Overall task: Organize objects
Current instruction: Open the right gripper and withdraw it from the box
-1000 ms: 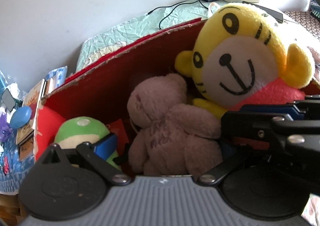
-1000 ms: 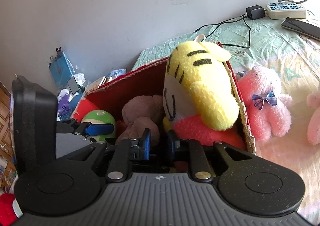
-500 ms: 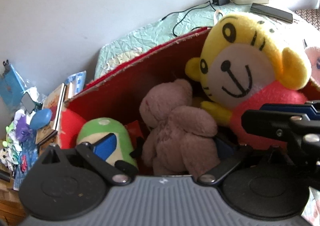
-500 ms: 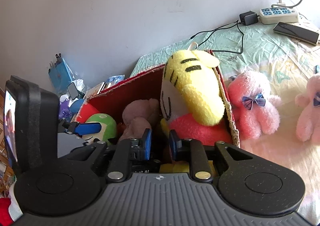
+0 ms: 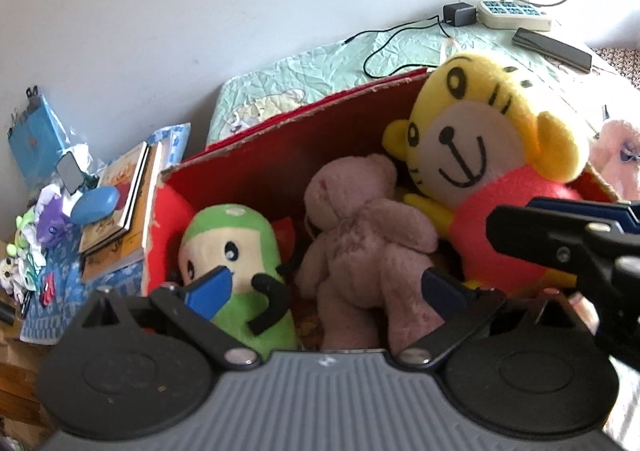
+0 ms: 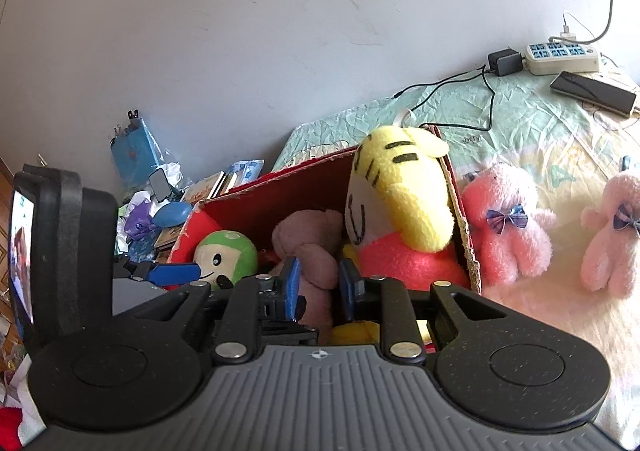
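A red cardboard box (image 5: 320, 111) (image 6: 280, 179) on the bed holds a green plush (image 5: 232, 235) (image 6: 228, 255), a mauve teddy (image 5: 360, 219) (image 6: 308, 239) and a yellow tiger plush (image 5: 480, 131) (image 6: 400, 191) leaning against its right wall. My left gripper (image 5: 326, 287) hangs wide open over the box's near side, straddling the teddy without touching it. My right gripper (image 6: 320, 287) (image 5: 560, 227) hovers by the tiger's red body, its jaws a narrow gap apart with nothing between them. Two pink bears (image 6: 508, 223) (image 6: 616, 247) lie outside the box on the right.
A power strip (image 6: 560, 57), a charger with its black cable (image 6: 504, 63) and a phone (image 6: 592, 93) lie on the green sheet by the wall. Left of the box are stacked books (image 5: 120, 203), a blue case (image 5: 96, 203) and small clutter.
Both grippers have pulled back and up from the box, so more of the bed and both pink bears show. The toys in the box have not moved.
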The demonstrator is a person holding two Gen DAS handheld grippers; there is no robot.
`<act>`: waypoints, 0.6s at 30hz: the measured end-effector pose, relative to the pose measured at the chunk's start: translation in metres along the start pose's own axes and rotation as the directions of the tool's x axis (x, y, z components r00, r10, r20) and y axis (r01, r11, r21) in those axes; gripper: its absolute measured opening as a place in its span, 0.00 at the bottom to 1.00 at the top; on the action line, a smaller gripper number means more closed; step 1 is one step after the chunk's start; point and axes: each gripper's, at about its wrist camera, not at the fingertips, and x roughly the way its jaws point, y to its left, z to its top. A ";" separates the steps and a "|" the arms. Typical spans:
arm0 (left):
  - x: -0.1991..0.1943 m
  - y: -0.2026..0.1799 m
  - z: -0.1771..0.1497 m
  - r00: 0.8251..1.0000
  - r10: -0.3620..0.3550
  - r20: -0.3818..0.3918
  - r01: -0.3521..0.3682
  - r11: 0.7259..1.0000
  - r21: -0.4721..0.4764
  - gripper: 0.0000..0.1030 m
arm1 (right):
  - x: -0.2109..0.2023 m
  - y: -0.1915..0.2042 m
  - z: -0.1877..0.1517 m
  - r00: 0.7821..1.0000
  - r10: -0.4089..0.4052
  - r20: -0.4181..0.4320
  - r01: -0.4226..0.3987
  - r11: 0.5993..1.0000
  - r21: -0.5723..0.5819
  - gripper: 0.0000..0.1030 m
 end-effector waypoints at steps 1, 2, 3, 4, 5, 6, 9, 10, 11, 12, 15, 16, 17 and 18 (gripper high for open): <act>-0.003 0.000 -0.001 1.000 0.002 0.005 -0.002 1.000 -0.002 0.98 | -0.002 0.002 0.000 1.000 0.001 0.004 -0.001 1.000 -0.005 0.22; -0.006 0.000 -0.003 1.000 0.004 0.009 -0.004 1.000 -0.007 0.98 | -0.004 0.003 0.000 1.000 0.001 0.008 -0.001 1.000 -0.009 0.23; -0.009 0.001 -0.003 1.000 0.002 0.008 -0.002 1.000 -0.015 0.98 | -0.005 0.005 0.001 1.000 -0.002 0.011 0.002 1.000 -0.013 0.23; -0.011 0.003 -0.004 1.000 0.000 0.005 0.000 1.000 -0.025 0.98 | -0.007 0.006 0.000 1.000 -0.007 0.017 0.007 1.000 -0.014 0.24; -0.013 0.004 -0.004 1.000 -0.001 -0.001 0.001 0.999 -0.037 0.98 | -0.009 0.007 0.000 1.000 -0.010 0.025 0.010 1.000 -0.013 0.29; -0.015 0.006 -0.005 1.000 -0.005 -0.006 0.005 0.999 -0.049 0.98 | -0.011 0.008 0.000 0.999 -0.011 0.033 0.012 1.000 -0.011 0.33; -0.020 0.010 -0.007 1.000 -0.015 -0.013 0.014 0.997 -0.080 0.98 | -0.017 0.010 -0.001 0.998 -0.021 0.062 0.021 1.000 -0.011 0.48; -0.022 0.011 -0.007 1.000 -0.025 -0.014 0.023 0.996 -0.090 0.98 | -0.019 0.011 -0.002 0.997 -0.021 0.068 0.022 1.000 -0.012 0.51; -0.023 0.012 -0.008 0.999 -0.033 -0.016 0.032 0.995 -0.099 0.98 | -0.021 0.011 -0.002 0.997 -0.021 0.072 0.022 1.000 -0.012 0.52; -0.025 0.012 -0.009 0.999 -0.039 -0.018 0.037 0.994 -0.107 0.98 | -0.022 0.011 -0.002 0.997 -0.021 0.074 0.022 1.000 -0.011 0.53; -0.029 0.011 -0.011 0.999 -0.041 -0.026 0.038 0.992 -0.120 0.98 | -0.025 0.009 -0.003 0.997 -0.016 0.075 0.016 1.000 -0.001 0.53; -0.030 0.010 -0.011 0.998 -0.049 -0.029 0.045 0.991 -0.125 0.98 | -0.026 0.009 -0.004 0.997 -0.011 0.071 0.010 1.000 0.004 0.53; -0.031 0.009 -0.013 0.998 -0.055 -0.029 0.051 0.990 -0.129 0.98 | -0.026 0.009 -0.004 0.998 -0.008 0.068 0.007 1.000 0.009 0.53; -0.033 0.008 -0.014 0.999 -0.050 -0.022 0.046 0.990 -0.131 0.98 | -0.027 0.008 -0.004 0.998 -0.005 0.065 0.004 1.000 0.014 0.53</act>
